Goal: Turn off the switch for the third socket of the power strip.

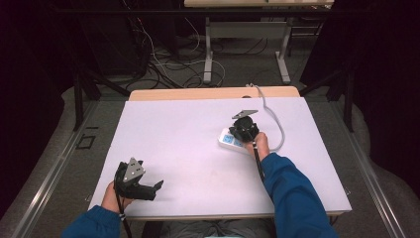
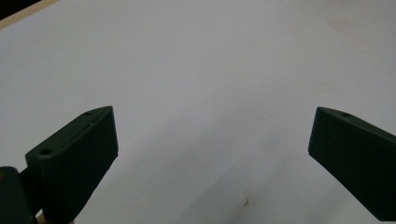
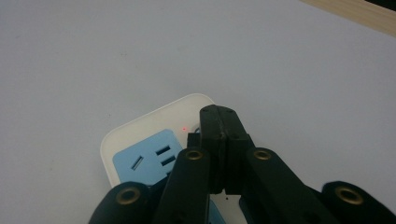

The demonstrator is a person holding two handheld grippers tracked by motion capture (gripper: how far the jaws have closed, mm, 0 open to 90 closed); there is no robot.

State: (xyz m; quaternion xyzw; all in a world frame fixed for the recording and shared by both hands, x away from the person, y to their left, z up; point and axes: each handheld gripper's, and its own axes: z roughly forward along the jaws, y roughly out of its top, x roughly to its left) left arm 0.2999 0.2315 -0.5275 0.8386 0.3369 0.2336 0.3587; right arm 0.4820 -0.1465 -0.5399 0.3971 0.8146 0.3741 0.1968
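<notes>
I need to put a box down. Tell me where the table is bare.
The white mat is bare across its middle and far left, between the left gripper and the power strip. It is crowded at right centre: the right gripper, strip and grey cable.

A white sheet [image 1: 188, 144] covers the wooden table [image 1: 198, 93]. On its right half lies a white power strip [image 1: 229, 141] with blue socket faces; its grey cord [image 1: 275, 121] curls toward the sheet's far edge.
</notes>
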